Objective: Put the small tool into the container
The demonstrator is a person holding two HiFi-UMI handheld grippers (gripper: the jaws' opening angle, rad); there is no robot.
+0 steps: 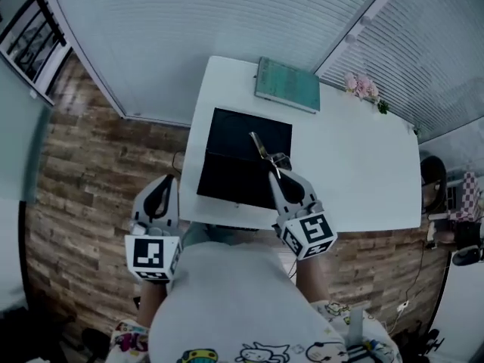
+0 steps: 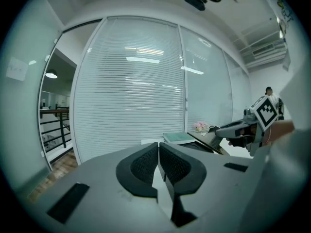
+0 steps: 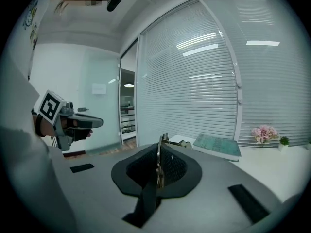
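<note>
Over black container [image 1: 227, 174] | right tongs [image 3: 158, 165] clamp small tool [image 1: 261, 147] | left tongs [image 2: 158, 162] closed

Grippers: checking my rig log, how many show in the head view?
2: left gripper beside the table's near-left corner, shut, empty; right gripper over the black container, shut on the small tool.

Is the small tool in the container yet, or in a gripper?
Not in. The right gripper is shut on the small tool, held over the black container in the head view.
</note>
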